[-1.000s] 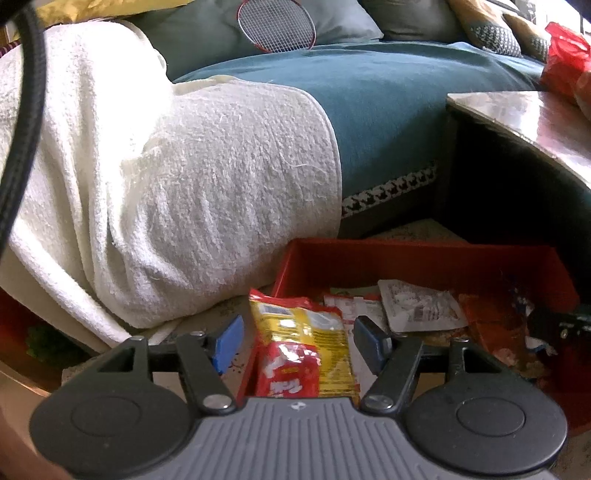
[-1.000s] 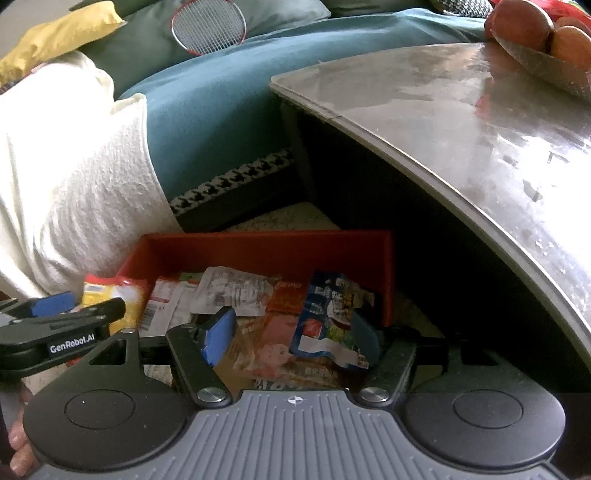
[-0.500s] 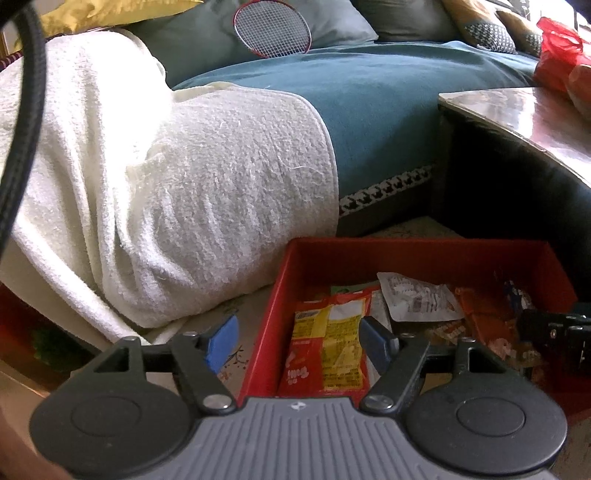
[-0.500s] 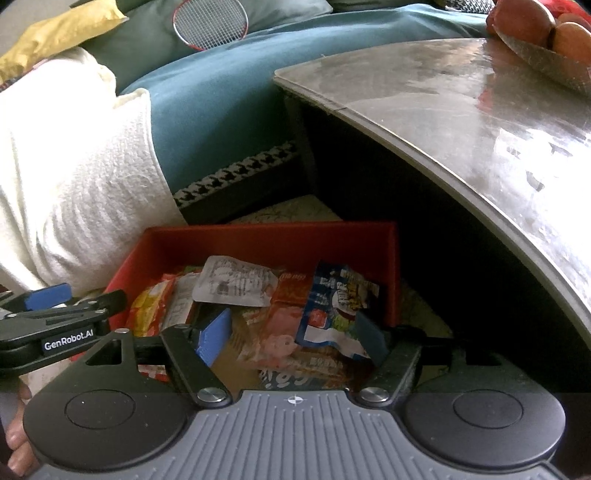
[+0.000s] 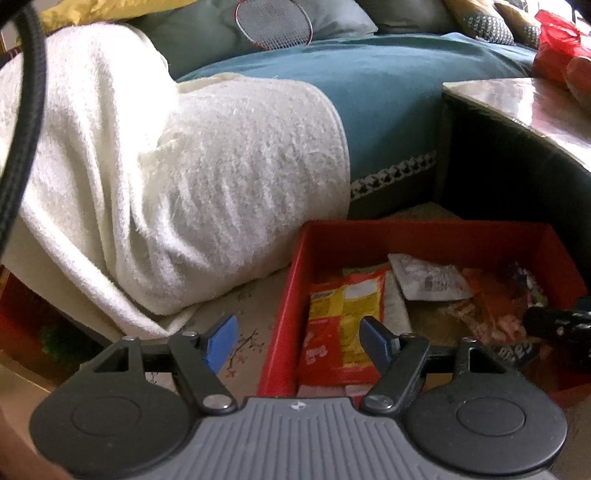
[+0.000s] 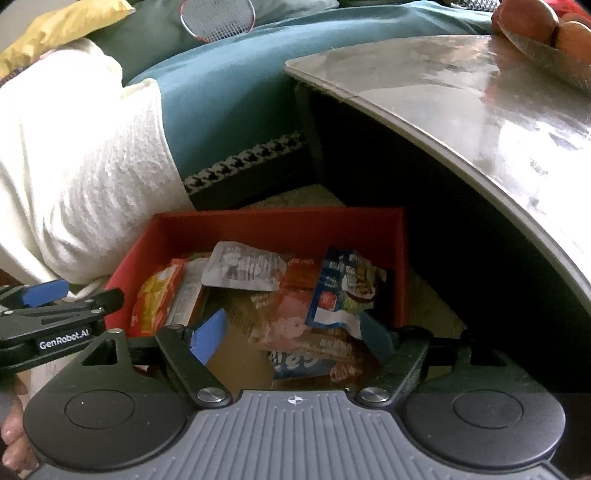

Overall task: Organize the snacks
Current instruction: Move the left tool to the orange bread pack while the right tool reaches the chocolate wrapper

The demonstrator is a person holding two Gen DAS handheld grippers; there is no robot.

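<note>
A red box on the floor holds several snack packets. A yellow and red packet lies flat at its left side, a silver packet at the back, a blue packet at the right. My left gripper is open and empty, straddling the box's left wall above the yellow packet. My right gripper is open and empty over the packets at the box's near end. The left gripper also shows at the left of the right wrist view.
A white towel drapes over a teal sofa to the left and behind the box. A badminton racket lies on the sofa. A glossy table with a fruit bowl overhangs the box's right side.
The yellow and red packet has left my left gripper and now lies flat in the box. My left gripper has pulled back and to the left. The right gripper has hardly moved.
</note>
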